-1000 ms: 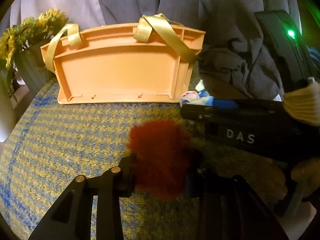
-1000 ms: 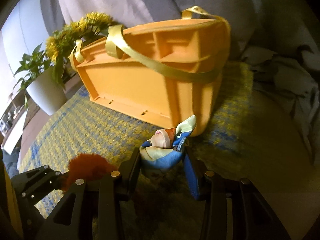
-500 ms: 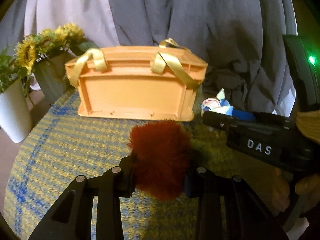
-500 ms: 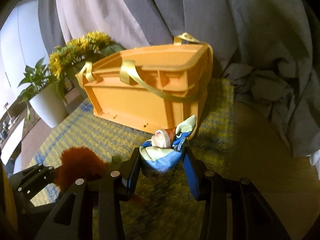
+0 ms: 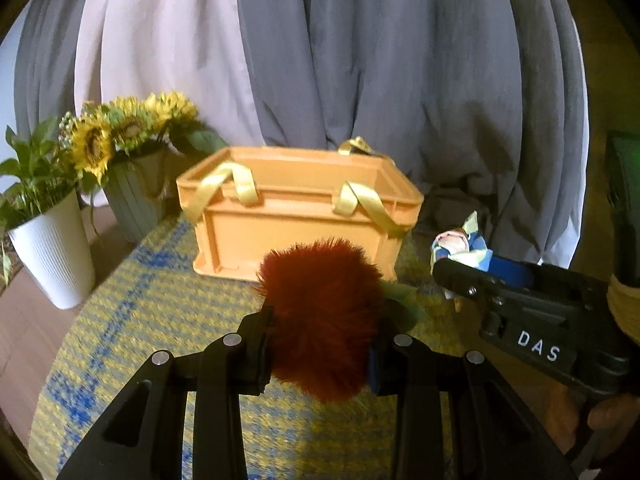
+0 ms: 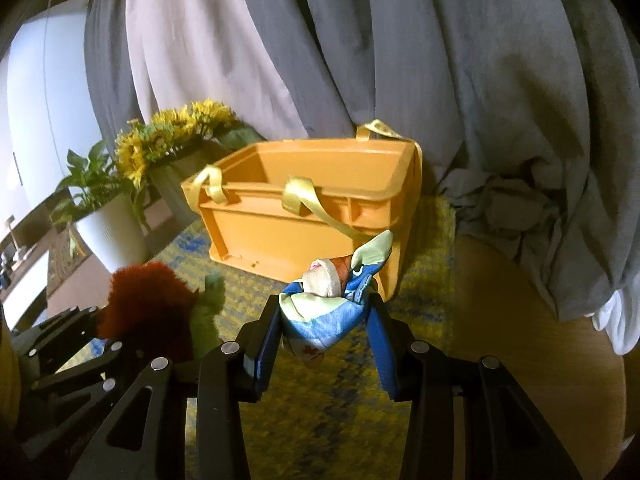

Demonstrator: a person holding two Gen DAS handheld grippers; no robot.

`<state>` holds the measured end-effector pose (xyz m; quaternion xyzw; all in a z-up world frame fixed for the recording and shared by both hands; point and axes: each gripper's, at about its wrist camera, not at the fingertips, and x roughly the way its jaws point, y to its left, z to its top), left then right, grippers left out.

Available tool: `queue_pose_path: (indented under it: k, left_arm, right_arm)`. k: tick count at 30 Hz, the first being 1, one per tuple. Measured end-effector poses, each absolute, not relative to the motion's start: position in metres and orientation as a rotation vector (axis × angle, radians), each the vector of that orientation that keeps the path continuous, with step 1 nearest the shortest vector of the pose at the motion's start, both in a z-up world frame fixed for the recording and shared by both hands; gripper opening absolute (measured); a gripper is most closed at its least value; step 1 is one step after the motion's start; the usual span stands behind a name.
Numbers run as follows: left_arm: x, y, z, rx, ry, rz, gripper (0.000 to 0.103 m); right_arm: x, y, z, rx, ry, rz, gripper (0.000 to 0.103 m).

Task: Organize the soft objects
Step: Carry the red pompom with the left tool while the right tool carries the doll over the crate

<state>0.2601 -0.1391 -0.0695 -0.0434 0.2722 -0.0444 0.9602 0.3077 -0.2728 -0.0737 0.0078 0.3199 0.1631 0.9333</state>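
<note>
The left gripper [image 5: 320, 344] is clamped tight on a fluffy red pompom [image 5: 320, 316], whose fur bulges out above and below the two black fingers; a bit of green fuzz [image 5: 402, 300] sticks out on its right side. The right gripper [image 6: 324, 332] has its blue-padded fingers pressed against a knotted scarf [image 6: 328, 304], a bundle of blue, pale green and cream cloth with a rust-coloured patch near the knot, and one pointed corner of the cloth stands up toward the right. Both bundles are held up off the yellow and blue woven mat [image 5: 132, 320] that covers the table. In the left wrist view the right gripper comes in from the right edge, with white letters DAS on its black body and the scarf at its tip. In the right wrist view the left gripper and the pompom sit at the lower left. Beyond both grippers an orange plastic crate [image 6: 304, 216] stands open side up on the mat, with yellow ribbon handles [image 6: 308, 200] draped over its rim. To the left of the crate are sunflowers [image 5: 120, 132] in a grey pot and a leafy plant in a white ribbed pot [image 5: 56, 252]. Grey and pale curtains [image 5: 380, 60] hang behind everything.
</note>
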Motion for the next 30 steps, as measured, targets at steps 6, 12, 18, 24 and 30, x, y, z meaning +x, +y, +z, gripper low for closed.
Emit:
queue_pose_path:
  k: [6, 12, 18, 24, 30]
  left_arm:
    - [0.254, -0.122, -0.051, -0.069, 0.496, -0.109, 0.034]
    - [0.25, -0.101, -0.034, -0.048, 0.46, -0.149, 0.034]
    - [0.244, -0.079, -0.014, -0.024, 0.415, -0.195, 0.034]
    - [0.245, -0.056, 0.005, -0.007, 0.369, -0.236, 0.034]
    - [0.252, -0.04, 0.018, 0.008, 0.325, -0.278, 0.034]
  right_arm:
    - [0.294, -0.259, -0.056, 0.026, 0.612, 0.306, 0.043]
    - [0.283, -0.24, -0.038, 0.043, 0.574, 0.257, 0.043]
    - [0.271, -0.218, -0.021, 0.055, 0.533, 0.209, 0.043]
    - [0.263, -0.197, -0.006, 0.061, 0.491, 0.168, 0.043]
    - [0.265, -0.179, 0.005, 0.066, 0.451, 0.12, 0.043]
